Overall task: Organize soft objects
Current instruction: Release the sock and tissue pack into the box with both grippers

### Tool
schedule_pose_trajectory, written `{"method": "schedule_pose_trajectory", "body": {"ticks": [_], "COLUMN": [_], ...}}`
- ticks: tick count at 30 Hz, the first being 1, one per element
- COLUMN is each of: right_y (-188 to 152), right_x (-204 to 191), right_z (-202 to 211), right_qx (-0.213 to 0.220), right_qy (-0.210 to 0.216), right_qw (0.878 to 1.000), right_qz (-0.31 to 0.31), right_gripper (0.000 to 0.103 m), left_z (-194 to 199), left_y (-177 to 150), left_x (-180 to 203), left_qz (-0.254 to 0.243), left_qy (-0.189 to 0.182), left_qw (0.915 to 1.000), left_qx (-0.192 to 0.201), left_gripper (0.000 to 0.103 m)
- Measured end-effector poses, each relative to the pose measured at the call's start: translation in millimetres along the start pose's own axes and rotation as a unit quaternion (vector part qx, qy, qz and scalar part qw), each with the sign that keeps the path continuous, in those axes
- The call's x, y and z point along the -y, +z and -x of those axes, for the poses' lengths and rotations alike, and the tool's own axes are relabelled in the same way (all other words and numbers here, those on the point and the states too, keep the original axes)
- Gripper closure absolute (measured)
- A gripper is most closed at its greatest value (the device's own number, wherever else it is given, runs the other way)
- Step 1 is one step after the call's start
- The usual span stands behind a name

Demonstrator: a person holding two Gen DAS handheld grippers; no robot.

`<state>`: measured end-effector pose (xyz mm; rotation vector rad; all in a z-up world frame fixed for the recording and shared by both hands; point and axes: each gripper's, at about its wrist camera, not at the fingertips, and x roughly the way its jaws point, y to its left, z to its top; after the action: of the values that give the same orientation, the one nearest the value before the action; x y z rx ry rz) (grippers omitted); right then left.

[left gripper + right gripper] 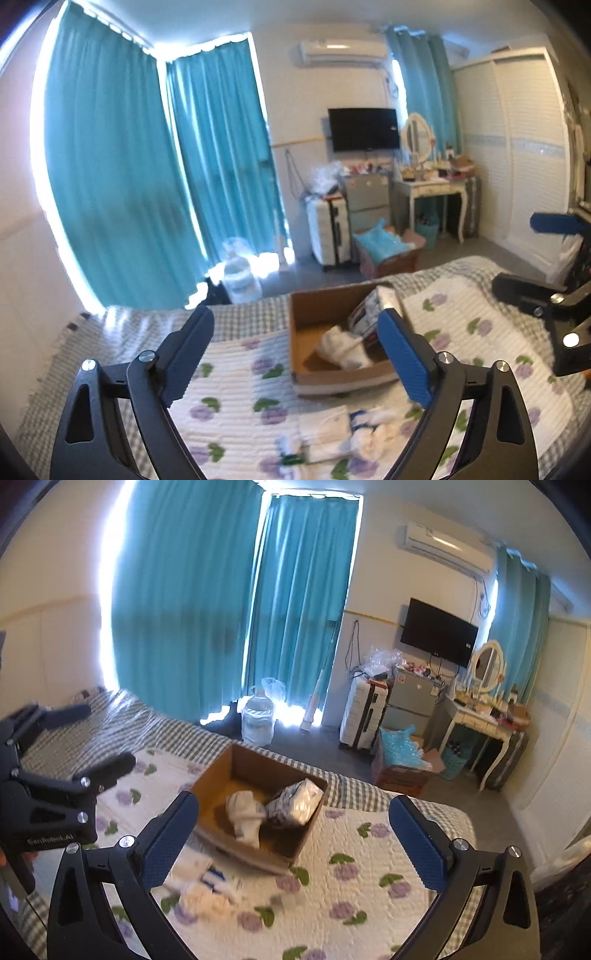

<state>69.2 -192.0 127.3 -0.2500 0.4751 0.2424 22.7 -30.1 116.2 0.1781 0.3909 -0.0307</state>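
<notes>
Blue ribbed pads line both tools. Left gripper [295, 354]: jaws wide apart, nothing between them, raised above the bed. Right gripper [295, 840]: jaws also wide apart and empty; in the left wrist view it shows at the right edge, apart from the left one.

Nearest, below the left gripper, a loose pile of white soft items [347, 432] with blue-marked pieces lies on the quilt [236, 398], which is white with purple flowers and green leaves. The pile is blurred; single pieces cannot be told apart.

Beyond the pile, a brown cardboard box [214, 775] sits open on the quilt. Inside: a crumpled white cloth [245, 812] toward the near wall, and a wrapped white pack with dark print [297, 803] leaning at the right wall, touching the cloth.

Under the quilt, a grey checked bedspread [177, 731] covers the bed.

Farther: water jug [257, 720] on the floor, teal curtains [184, 602], white suitcase [364, 712], wall television [437, 631], dressing table [476, 716] with an oval mirror.
</notes>
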Motion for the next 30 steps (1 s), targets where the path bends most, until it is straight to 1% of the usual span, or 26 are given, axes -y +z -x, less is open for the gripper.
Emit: {"method": "schedule_pose_trajectory", "body": {"ticks": [2,4,7,8,11,13,15,17,18,20,21,23,24,27,28,29,30], "right_y": [-5.2,-14.9,-33.1,-43.4,-73.3,-94.0,-111.5,-128.5,-137.4,-154.6,-161.9,-175.9,-183.0,-198.3,-202.2,-205.9,-210.1], "right_x": [-8.9,-15.7,-24.2,-27.5,-40.4,-48.1,-56.4,-64.3,-68.8,-75.7,-77.7,-81.3,-82.7,-88.6,-90.4,-92.5,-95.4], "right_z": [11.7,16.9,8.1,0.5,-32.3,-62.4,-85.3,-112.0,-124.2,-146.1,-153.1,-167.0,-174.3,-191.9,-196.3,-199.7,-203.2], "right_qx": [0.0,-0.002,-0.013,-0.019,-0.052,-0.082,-0.101,-0.115,-0.124,-0.142,-0.145,-0.154,-0.162,-0.183,-0.188,-0.193,-0.2], "right_qy": [0.004,0.013,0.026,0.029,0.035,0.035,0.038,0.041,0.04,0.031,0.032,0.052,0.067,0.084,0.093,0.105,0.12], "right_qw": [1.0,1.0,0.999,0.999,0.997,0.995,0.992,0.991,0.99,0.988,0.987,0.984,0.981,0.975,0.973,0.971,0.967], "right_qz": [0.004,-0.004,-0.022,-0.028,-0.042,-0.053,-0.059,-0.059,-0.056,-0.052,-0.056,-0.076,-0.087,-0.092,-0.096,-0.1,-0.101], "right_gripper": [0.0,0.0,0.0,0.0,0.0,0.0,0.0,0.0,0.0,0.0,0.002,0.008,0.009,0.011,0.016,0.019,0.026], "left_z": [4.0,2.4,-14.6,-17.8,-43.1,-59.4,-73.5,-88.8,-97.0,-105.4,-110.0,-115.2,-116.5,-120.6,-121.1,-120.8,-121.1], "left_y": [-13.8,-30.9,-62.8,-71.8,-103.2,-125.8,-146.6,-169.1,-181.6,-195.9,-203.7,-212.8,-215.1,-219.0,-220.3,-220.9,-222.1], "left_x": [-5.7,-12.0,-20.5,-21.0,-21.4,-22.1,-21.5,-21.5,-20.2,-16.3,-13.2,-11.3,-9.6,-7.2,-7.5,-7.4,-7.4], "left_qz": [0.011,0.029,0.046,0.047,0.05,0.05,0.057,0.068,0.065,0.048,0.036,0.029,0.026,0.024,0.026,0.027,0.031], "left_qy": [0.007,0.003,0.001,0.003,0.006,0.004,0.008,-0.001,-0.007,-0.003,0.002,-0.001,-0.001,-0.001,-0.001,-0.002,-0.007], "left_qw": [0.9999,0.9994,0.9979,0.9976,0.9957,0.9941,0.9923,0.9892,0.9873,0.9856,0.9839,0.9812,0.9803,0.9782,0.978,0.9777,0.977], "left_qx": [-0.008,-0.017,-0.045,-0.051,-0.077,-0.097,-0.109,-0.13,-0.144,-0.162,-0.175,-0.191,-0.196,-0.206,-0.207,-0.208,-0.211], "left_gripper": [0.012,0.011,0.012,0.012,0.012,0.012,0.012,0.012,0.012,0.012,0.012,0.012,0.012,0.012,0.012,0.012,0.012]}}
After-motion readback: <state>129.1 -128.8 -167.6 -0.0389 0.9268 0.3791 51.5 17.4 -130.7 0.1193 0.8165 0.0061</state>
